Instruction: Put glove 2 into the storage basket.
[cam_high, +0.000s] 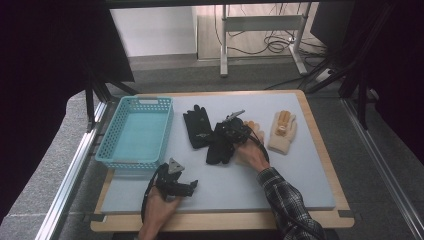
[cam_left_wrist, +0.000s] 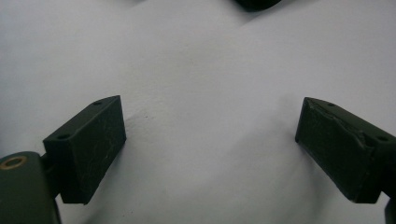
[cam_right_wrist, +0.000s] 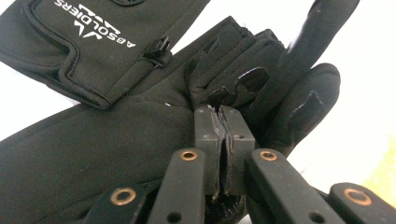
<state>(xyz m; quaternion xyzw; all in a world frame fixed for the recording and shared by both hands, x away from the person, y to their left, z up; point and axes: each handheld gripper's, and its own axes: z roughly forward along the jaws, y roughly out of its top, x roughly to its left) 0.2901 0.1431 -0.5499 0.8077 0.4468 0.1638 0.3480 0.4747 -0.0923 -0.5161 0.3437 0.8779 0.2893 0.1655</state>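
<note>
Two black gloves lie near the middle of the surface (cam_high: 300, 195), toward its far edge. The first black glove (cam_high: 196, 128) lies flat, fingers pointing to the far edge, white lettering on its cuff. The second black glove (cam_high: 219, 145) — touching it on the right and nearer the front edge — is rumpled, a fold of its fabric pinched in the right hand-held gripper (cam_right_wrist: 225, 122).

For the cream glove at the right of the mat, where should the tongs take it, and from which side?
Probably at the cuff of the cream glove, coming from the near edge of the mat. It lies flat with its fingers pointing away and its cuff toward the person, and the cuff end has bare mat around it. The right tongs are nearest, but shut on the black glove.
</note>
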